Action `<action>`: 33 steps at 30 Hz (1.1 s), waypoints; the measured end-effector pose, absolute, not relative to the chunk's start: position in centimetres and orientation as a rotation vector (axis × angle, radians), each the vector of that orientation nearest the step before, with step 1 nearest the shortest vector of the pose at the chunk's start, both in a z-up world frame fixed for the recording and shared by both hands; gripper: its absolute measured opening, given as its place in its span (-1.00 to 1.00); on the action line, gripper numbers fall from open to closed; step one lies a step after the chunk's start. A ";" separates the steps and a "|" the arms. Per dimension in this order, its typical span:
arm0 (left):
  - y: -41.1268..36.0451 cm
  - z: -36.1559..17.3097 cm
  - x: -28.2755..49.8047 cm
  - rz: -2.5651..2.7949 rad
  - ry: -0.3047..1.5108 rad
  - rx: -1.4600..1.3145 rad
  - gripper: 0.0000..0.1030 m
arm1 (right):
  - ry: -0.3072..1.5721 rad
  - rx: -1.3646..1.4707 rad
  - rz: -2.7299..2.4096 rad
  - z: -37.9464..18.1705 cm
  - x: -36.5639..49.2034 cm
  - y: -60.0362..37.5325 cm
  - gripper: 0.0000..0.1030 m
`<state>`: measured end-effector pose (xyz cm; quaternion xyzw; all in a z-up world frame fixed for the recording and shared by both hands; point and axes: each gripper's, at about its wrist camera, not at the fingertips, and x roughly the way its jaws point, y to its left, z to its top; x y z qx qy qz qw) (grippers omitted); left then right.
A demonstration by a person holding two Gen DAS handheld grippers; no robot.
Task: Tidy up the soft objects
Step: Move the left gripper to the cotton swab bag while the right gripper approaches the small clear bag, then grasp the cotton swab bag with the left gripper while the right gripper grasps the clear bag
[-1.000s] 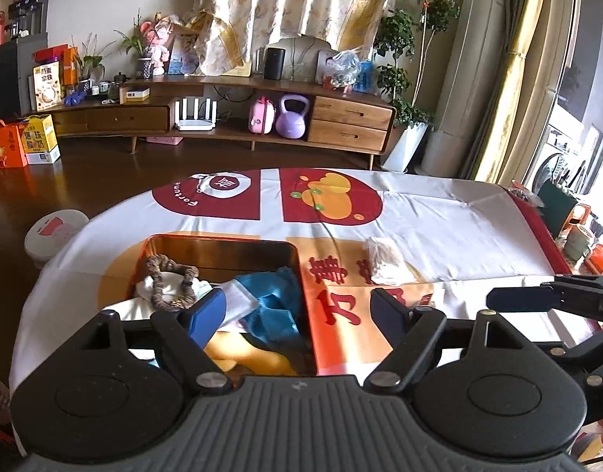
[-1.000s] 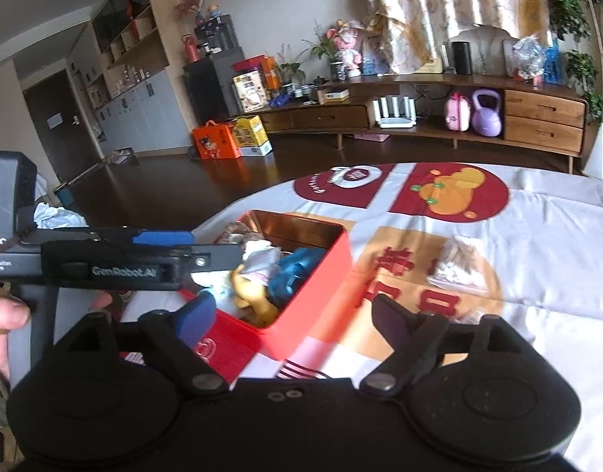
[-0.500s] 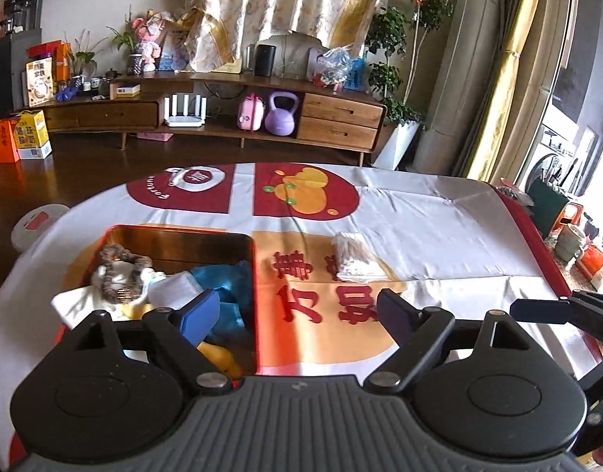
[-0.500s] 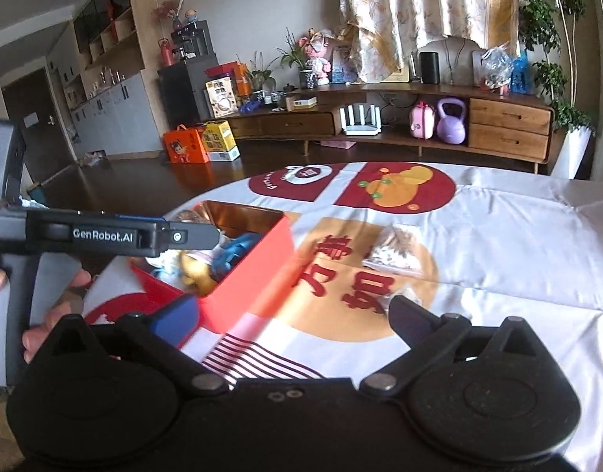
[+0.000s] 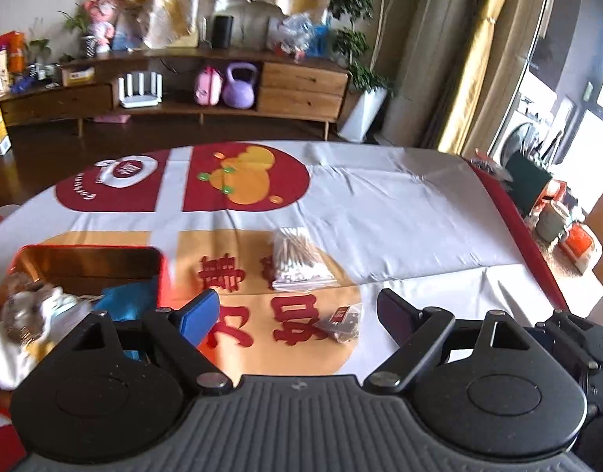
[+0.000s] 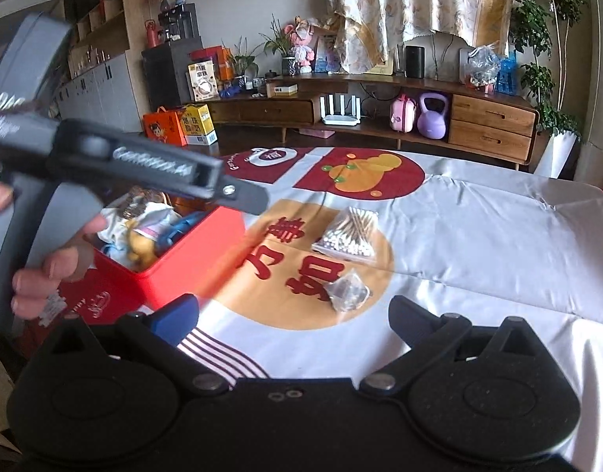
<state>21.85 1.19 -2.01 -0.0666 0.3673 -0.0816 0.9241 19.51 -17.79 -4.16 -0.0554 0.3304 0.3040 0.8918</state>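
A table draped in a white cloth [image 5: 400,216] printed with red and orange shapes and red characters fills both views. At its left side sits an open red rectangular box [image 6: 191,251] crammed with soft things: a blue cloth [image 5: 128,299], a yellow plush item [image 6: 138,246] and white fabric [image 5: 10,350].

The left gripper [image 5: 297,316], black with one blue-padded finger, hovers above the cloth with its jaws spread wide and nothing between them. Just ahead of it lies a small clear packet with a red label [image 5: 341,322]. Farther on lies a clear bag of cotton swabs [image 5: 297,259]. Both rest on the orange circle, to the right of the box and apart from it.

The right gripper [image 6: 293,316] is likewise spread wide and empty above the cloth, with the small packet [image 6: 348,291] just ahead and the swab bag [image 6: 350,234] beyond. In its view a hand [image 6: 53,263] grips the handle of the left tool beside the box.

A wooden sideboard [image 6: 380,106] stands behind, along the wall.
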 end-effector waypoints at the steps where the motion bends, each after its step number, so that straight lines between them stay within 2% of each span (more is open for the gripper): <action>1: 0.9 -2.2 22.5 -0.169 0.767 -0.135 0.70 | 0.688 -0.118 0.628 -4.4 19.8 -17.9 0.99; 11: -1.5 -5.5 29.0 -0.165 0.876 -0.095 0.70 | 0.726 -0.135 0.621 -6.7 23.7 -18.0 0.96; 16: -1.9 -6.9 32.0 -0.163 0.912 -0.107 0.70 | 0.751 -0.179 0.644 -7.6 25.4 -17.3 0.79; 20: -2.4 -8.0 34.2 -0.143 0.934 -0.097 0.70 | 0.756 -0.221 0.657 -8.5 26.3 -16.6 0.76; 22: -2.3 -8.7 35.4 -0.119 0.949 -0.105 0.70 | 0.764 -0.220 0.660 -8.9 26.8 -16.4 0.66; 26: -2.6 -9.8 37.2 -0.106 0.968 -0.113 0.70 | 0.783 -0.229 0.666 -9.9 27.8 -15.9 0.60; 28: -2.9 -10.3 37.9 -0.109 0.976 -0.109 0.70 | 0.792 -0.231 0.663 -10.3 28.3 -15.7 0.50; 33: -3.5 -11.5 38.9 -0.117 0.980 -0.096 0.70 | 0.783 -0.251 0.658 -10.9 28.7 -15.1 0.44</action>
